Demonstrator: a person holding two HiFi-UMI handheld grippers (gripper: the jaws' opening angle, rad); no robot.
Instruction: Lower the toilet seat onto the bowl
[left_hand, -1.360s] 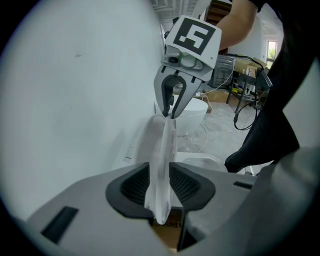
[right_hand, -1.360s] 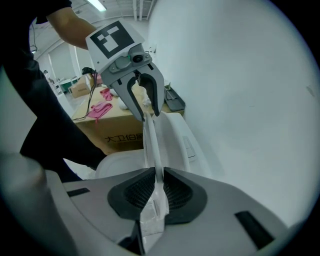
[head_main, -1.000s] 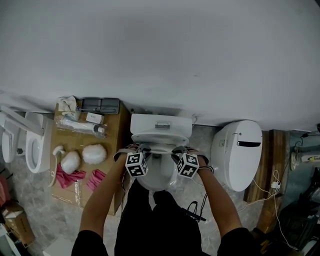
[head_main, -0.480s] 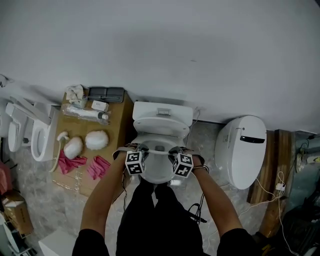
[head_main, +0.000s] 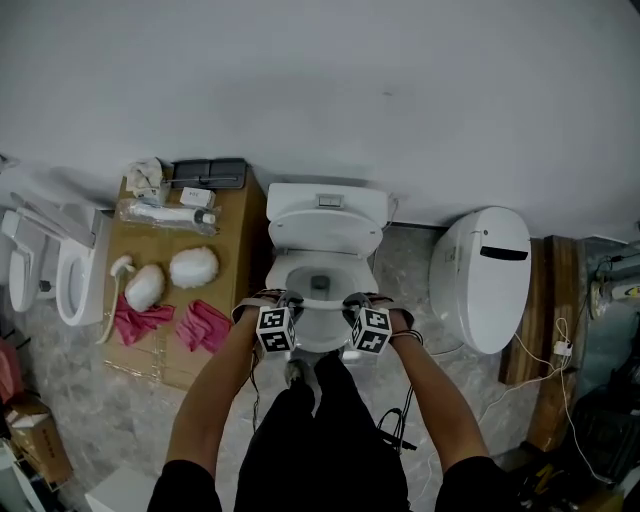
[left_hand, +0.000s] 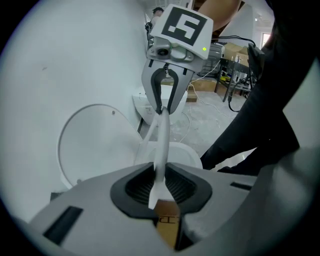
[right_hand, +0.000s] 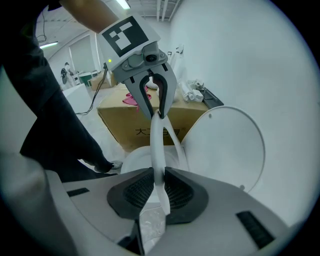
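Nearly down: your left gripper (left_hand: 159, 187) and right gripper (right_hand: 159, 189) each pinch the seat (left_hand: 160, 145) above the bowl (left_hand: 186, 156), jaws just easing wider; loosen further now and it could slip free and slam.

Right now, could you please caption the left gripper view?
Left gripper and right gripper, jaws just opening, each with the toilet seat between them above the bowl.

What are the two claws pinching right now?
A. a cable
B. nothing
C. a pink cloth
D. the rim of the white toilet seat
D: the thin edge of the toilet seat sits clamped in the left claw and the right claw, though both have just been opening slightly.
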